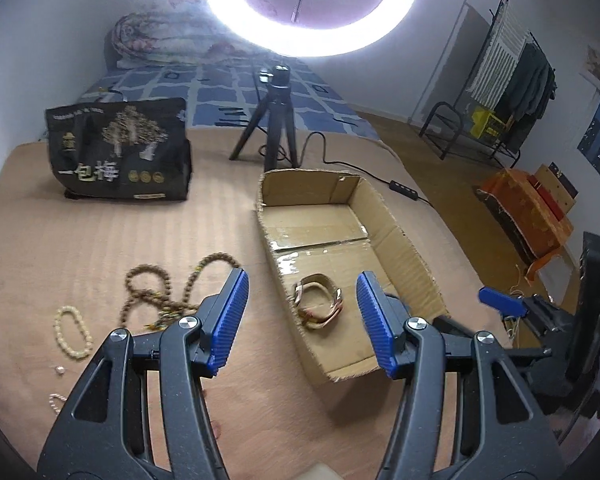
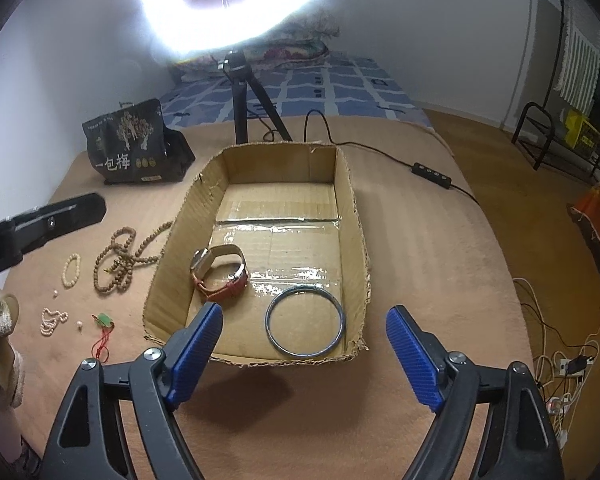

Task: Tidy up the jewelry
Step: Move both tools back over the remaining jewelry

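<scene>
Jewelry is sitting split between the cardboard box [image 2: 356,216] and the tan mat around it. I'm seeing the right gripper [image 2: 304,350] hovering with its fingers spread wide and holding nothing, the near box rim lying just ahead between them. Beyond the fingertips, inside the box, a metal bangle [image 2: 305,321] is lying flat nearest the fingers, and a red-strapped watch [image 2: 220,270] is resting further in, ahead of the left finger [image 2: 196,354].

I'm seeing the left gripper [image 1: 302,320] also hanging open and empty. In the left wrist view, the watch [image 1: 319,300] is showing in the gap between the fingers, inside the box [image 1: 404,248], whose near corner is sitting between the blue pads.

Outside the box, off past the left finger [image 1: 226,316], a long brown bead necklace [image 1: 160,292] is lying looped on the mat, with a pale bead bracelet [image 1: 72,332] just beyond it. Right wrist view is also showing a small pearl strand [image 2: 52,320] and a green pendant on red cord [image 2: 103,330] further left of the fingers, apart from each other.

A black printed bag [image 2: 134,144] and a ring-light tripod [image 2: 244,96] are standing far ahead, behind the box.
</scene>
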`<state>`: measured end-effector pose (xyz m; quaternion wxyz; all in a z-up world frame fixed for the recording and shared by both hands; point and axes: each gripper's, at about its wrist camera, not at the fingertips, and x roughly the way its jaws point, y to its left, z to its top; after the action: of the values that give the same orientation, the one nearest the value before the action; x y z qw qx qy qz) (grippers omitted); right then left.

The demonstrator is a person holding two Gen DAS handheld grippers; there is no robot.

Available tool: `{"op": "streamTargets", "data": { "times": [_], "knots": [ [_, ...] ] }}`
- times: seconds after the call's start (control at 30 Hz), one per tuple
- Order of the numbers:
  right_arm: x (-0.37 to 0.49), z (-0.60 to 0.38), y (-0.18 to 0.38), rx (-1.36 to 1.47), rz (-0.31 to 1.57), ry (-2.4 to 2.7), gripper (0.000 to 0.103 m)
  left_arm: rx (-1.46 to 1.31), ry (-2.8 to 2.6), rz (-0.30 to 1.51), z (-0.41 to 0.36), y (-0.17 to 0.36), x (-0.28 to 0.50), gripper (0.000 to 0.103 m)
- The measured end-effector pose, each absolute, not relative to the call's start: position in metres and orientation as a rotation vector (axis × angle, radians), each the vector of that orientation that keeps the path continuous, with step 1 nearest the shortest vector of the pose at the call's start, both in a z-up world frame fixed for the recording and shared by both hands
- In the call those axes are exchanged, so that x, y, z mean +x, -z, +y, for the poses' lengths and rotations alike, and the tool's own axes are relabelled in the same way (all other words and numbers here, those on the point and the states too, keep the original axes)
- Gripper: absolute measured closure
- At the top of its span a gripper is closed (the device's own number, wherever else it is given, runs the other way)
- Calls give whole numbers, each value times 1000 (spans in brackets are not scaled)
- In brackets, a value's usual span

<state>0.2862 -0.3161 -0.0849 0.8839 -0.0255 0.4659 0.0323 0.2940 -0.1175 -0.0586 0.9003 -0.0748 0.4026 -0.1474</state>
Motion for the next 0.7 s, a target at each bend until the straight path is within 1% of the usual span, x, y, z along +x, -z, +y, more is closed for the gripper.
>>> {"op": "streamTargets", "data": {
  "times": [0.43,0.6,0.7],
  "knots": [
    [268,-284,46,-32,885,-103,18,-80,182,759,-40,12,256,45],
    [260,-251,40,-56,878,-191,18,-94,156,768,1,11,239,45],
    [254,-230,43,-62,884,-238,18,-99,138,798,25,20,231,45]
  ]
}}
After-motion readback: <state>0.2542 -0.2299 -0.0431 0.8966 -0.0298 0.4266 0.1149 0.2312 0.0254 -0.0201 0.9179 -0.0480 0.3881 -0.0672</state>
